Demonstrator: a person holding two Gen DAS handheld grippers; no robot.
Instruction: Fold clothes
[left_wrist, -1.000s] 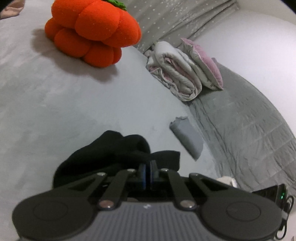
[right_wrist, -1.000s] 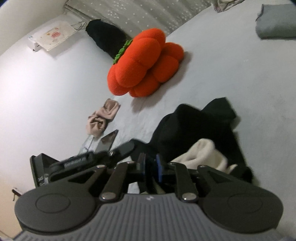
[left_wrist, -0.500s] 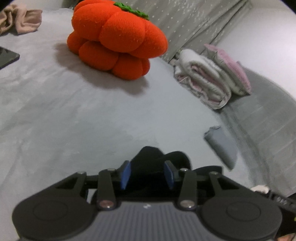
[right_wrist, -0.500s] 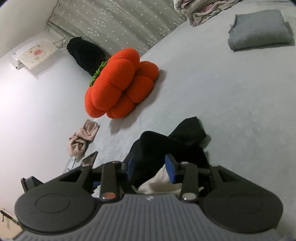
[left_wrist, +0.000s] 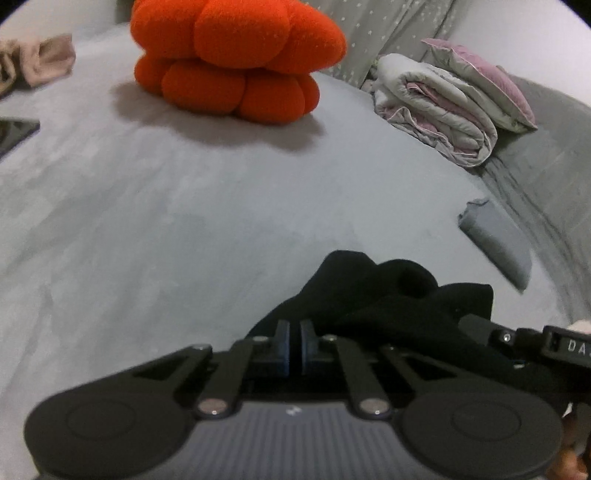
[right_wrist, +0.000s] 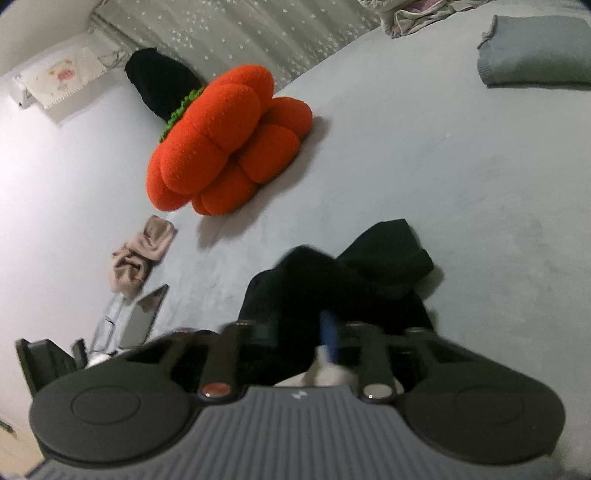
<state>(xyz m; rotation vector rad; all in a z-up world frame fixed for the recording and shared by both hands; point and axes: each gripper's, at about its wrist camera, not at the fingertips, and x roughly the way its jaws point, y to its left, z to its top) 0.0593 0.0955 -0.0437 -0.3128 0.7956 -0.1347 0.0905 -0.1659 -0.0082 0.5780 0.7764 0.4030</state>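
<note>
Left claw (left_wrist: 294, 347) has its blue pads pressed together at the edge of the crumpled black garment (left_wrist: 388, 295) on the grey bed (left_wrist: 166, 240), though any pinched fabric is hidden. Right claw (right_wrist: 301, 338) is closing with that garment's black cloth between its fingers. White letters "DA" (left_wrist: 576, 347) show on the dark device at the left view's right edge.

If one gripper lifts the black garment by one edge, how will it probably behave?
The black garment lies crumpled in soft folds on the grey bed cover, so it is probably floppy and would hang and unfold. It looks like thick knit, perhaps a little heavy. It is unlikely to slip.
</note>
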